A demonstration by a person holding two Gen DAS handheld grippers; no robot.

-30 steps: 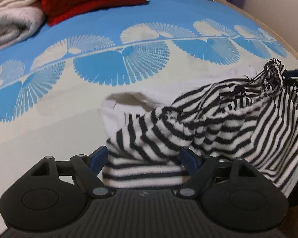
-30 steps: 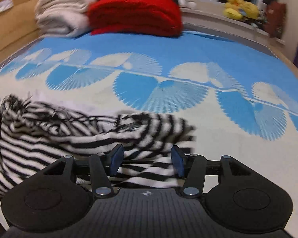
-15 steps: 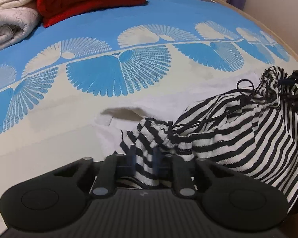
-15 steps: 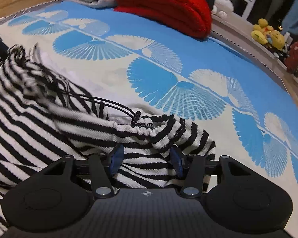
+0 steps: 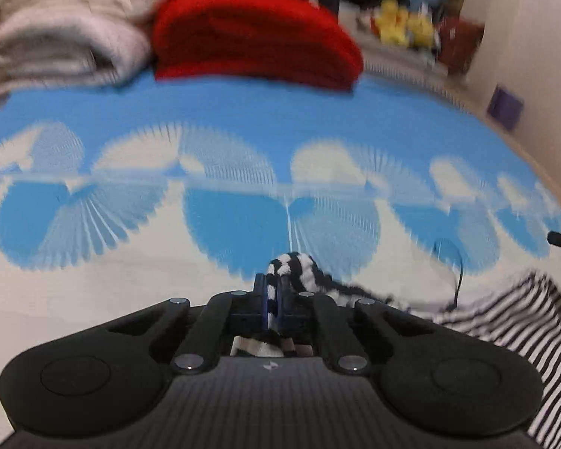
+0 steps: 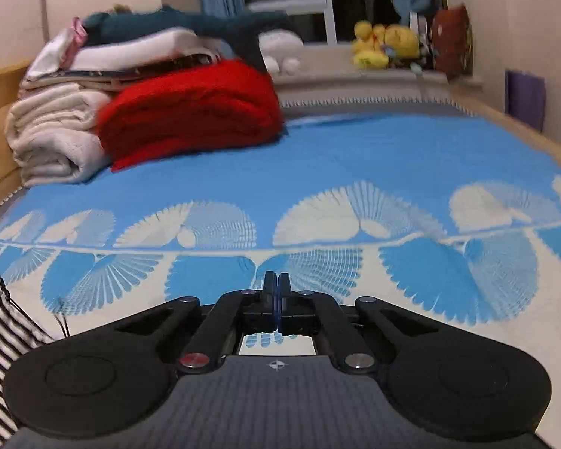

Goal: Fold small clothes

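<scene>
Both views have that warm indoor light, pretty even, no hard shadows or glare anywhere. The left wrist view is smeared badly with motion blur: the bedspread [image 5: 243, 119] pattern streaks sideways and the red blanket [image 5: 254, 33] plus the shelf stuff behind it are mush. The right wrist view is way sharper, only a bit soft at the far end. The window [image 6: 318, 0] there is dark. Heavy fisheye bending at the edges, black corners on both.

Stripy garment [image 5: 512, 321] looks like soft knit cloth, bedspread [image 6: 355, 157] a matt woven weave, red blanket [image 6: 194, 108] fuzzy (fleece maybe), gripper bodies matt black plastic.
</scene>
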